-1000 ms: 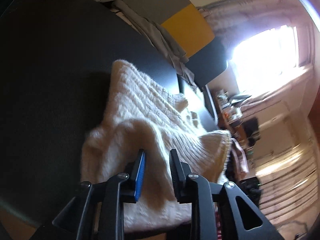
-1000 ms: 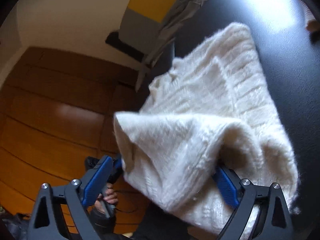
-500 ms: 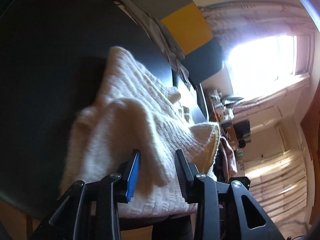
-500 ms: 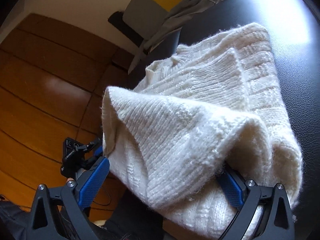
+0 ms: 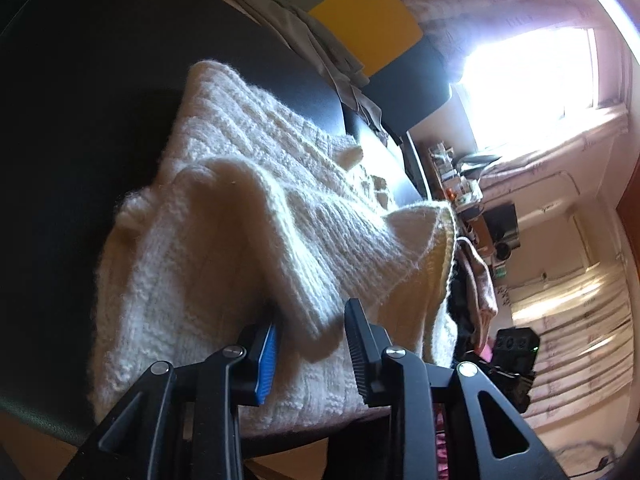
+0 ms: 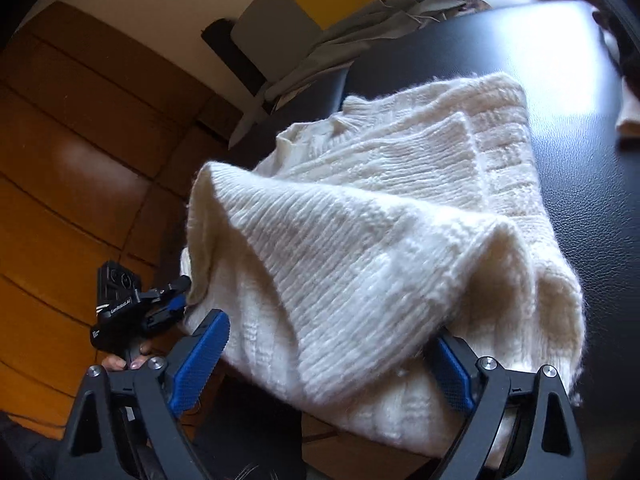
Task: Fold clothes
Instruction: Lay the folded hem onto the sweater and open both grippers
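Black, faintly grained table top (image 6: 580,92) carries the work; in the right wrist view it shows a broad sheen of window light toward its far side. Behind it stands a panel in grey, yellow and dark blocks (image 5: 368,32), with a crumpled grey cloth (image 6: 360,36) lying along the table's far edge in front of it. Wood flooring (image 6: 60,152) in warm brown boards runs beside the table. The left wrist view shows an overexposed window (image 5: 528,84), a cluttered shelf or desk below it, too small to itemise, and pale striped floor in sunlight.

A cream knitted sweater (image 6: 400,220) lies on the table top, its near portion lifted and doubled back over the flat part, its lower edge overhanging the table's near rim.

Left gripper (image 5: 312,340): jaws parted by a moderate gap, with a hanging fold of the sweater between them; the fabric lies against the blue-padded finger, but whether it is pinched I cannot tell. Right gripper (image 6: 332,360): jaws spread wide, the raised ribbed fold draped between and over them, not clamped. The left gripper also appears in the right wrist view, its tip at the sweater's left corner, with a hand (image 6: 124,360) beneath it.
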{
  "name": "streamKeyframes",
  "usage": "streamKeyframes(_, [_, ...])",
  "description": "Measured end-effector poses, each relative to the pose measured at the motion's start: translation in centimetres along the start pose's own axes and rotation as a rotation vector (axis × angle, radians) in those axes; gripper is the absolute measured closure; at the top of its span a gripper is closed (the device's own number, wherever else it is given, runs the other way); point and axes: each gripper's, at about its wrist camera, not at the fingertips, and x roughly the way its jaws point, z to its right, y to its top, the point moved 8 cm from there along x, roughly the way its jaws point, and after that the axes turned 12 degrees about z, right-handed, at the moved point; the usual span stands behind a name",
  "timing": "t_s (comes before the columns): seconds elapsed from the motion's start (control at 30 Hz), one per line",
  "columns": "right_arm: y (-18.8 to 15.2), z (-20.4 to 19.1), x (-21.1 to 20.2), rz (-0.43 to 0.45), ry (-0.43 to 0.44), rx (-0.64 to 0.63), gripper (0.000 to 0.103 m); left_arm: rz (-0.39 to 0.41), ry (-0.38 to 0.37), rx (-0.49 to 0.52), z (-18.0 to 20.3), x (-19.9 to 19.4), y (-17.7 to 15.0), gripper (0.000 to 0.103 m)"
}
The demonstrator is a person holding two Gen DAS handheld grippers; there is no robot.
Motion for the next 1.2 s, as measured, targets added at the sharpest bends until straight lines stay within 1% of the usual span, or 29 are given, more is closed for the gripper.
streamKeyframes(0.03, [-0.1, 0.0, -0.1, 0.002, -0.011, -0.01, 0.012, -0.003, 0.005, 0.003, 0.1, 0.3, 0.0, 0.075])
streamKeyframes(0.07, [-0.3, 0.0, -0.1, -0.006, -0.031, -0.031, 0.028, 0.0, 0.011, 0.015, 0.2, 0.4, 0.0, 0.083])
streamKeyframes(0.1, [-0.5, 0.0, -0.1, -0.014, -0.052, -0.051, 0.044, 0.006, 0.016, 0.031, 0.4, 0.5, 0.0, 0.087])
streamKeyframes(0.13, [-0.7, 0.0, 0.0, -0.022, -0.072, -0.072, 0.086, 0.013, 0.022, 0.047, 0.6, 0.6, 0.1, 0.093])
streamKeyframes(0.17, [-0.9, -0.1, 0.1, -0.032, -0.087, -0.093, 0.094, 0.02, 0.019, 0.056, 0.9, 0.7, 0.5, 0.095])
streamKeyframes(0.23, [-1.0, -0.5, 0.2, -0.039, -0.108, -0.135, 0.094, 0.037, 0.007, 0.064, 1.4, 0.9, 1.6, 0.096])
streamKeyframes(0.3, [-0.2, -1.4, 0.1, -0.021, -0.12, -0.194, 0.094, 0.054, -0.006, 0.073, 2.0, 1.0, 2.7, 0.097])
streamKeyframes(0.33, [0.3, -1.8, 0.2, -0.014, -0.112, -0.206, 0.094, 0.063, -0.012, 0.077, 2.2, 1.1, 3.2, 0.097])
streamKeyframes(0.43, [3.2, -3.6, 0.4, 0.024, -0.068, -0.262, 0.094, 0.088, -0.031, 0.09, 3.0, 1.3, 4.9, 0.097])
streamKeyframes(0.5, [5.4, -4.1, 1.1, 0.052, -0.053, -0.27, 0.094, 0.105, -0.044, 0.099, 3.6, 1.5, 6.0, 0.097])
streamKeyframes(0.6, [9.1, -3.6, 2.3, 0.092, -0.057, -0.263, 0.094, 0.13, -0.063, 0.111, 4.4, 1.7, 7.6, 0.097])
streamKeyframes(0.67, [10.9, -2.4, 3.2, 0.105, -0.071, -0.237, 0.094, 0.139, -0.061, 0.119, 4.5, 2.0, 8.5, 0.097])
streamKeyframes(0.73, [12.5, -0.5, 4.0, 0.109, -0.095, -0.199, 0.094, 0.132, -0.03, 0.124, 3.9, 2.8, 9.0, 0.097])
streamKeyframes(0.83, [13.5, 3.2, 5.1, 0.095, -0.139, -0.113, 0.094, 0.12, 0.016, 0.132, 2.9, 3.8, 9.8, 0.096])
streamKeyframes(0.87, [13.8, 4.4, 5.4, 0.09, -0.152, -0.085, 0.092, 0.117, 0.031, 0.134, 2.5, 4.2, 10.1, 0.096])
streamKeyframes(0.97, [13.1, 5.9, 5.6, 0.076, -0.151, -0.048, 0.091, 0.105, 0.077, 0.142, 1.5, 5.2, 10.9, 0.096])
streamKeyframes(1.0, [12.9, 6.0, 5.6, 0.072, -0.136, -0.032, 0.089, 0.101, 0.093, 0.144, 1.2, 5.6, 11.1, 0.096])
streamKeyframes(1.03, [12.8, 6.0, 5.5, 0.068, -0.122, -0.016, 0.08, 0.097, 0.108, 0.147, 0.9, 5.9, 11.4, 0.094])
streamKeyframes(1.07, [12.6, 6.0, 5.3, 0.064, -0.108, -0.006, 0.067, 0.094, 0.124, 0.149, 0.5, 6.3, 11.6, 0.089])
streamKeyframes(1.1, [12.6, 5.3, 4.8, 0.063, -0.098, -0.033, 0.06, 0.083, 0.129, 0.178, 0.8, 6.1, 11.6, 0.086])
streamKeyframes(1.13, [12.6, 4.6, 4.2, 0.061, -0.089, -0.061, 0.046, 0.072, 0.13, 0.218, 1.2, 5.6, 11.4, 0.084])
streamKeyframes(1.17, [12.5, 3.8, 3.7, 0.06, -0.08, -0.089, 0.036, 0.073, 0.138, 0.257, 1.5, 5.0, 11.4, 0.084])
streamKeyframes(1.2, [12.5, 3.1, 3.1, 0.059, -0.071, -0.119, 0.033, 0.079, 0.148, 0.286, 1.5, 4.3, 11.5, 0.083])
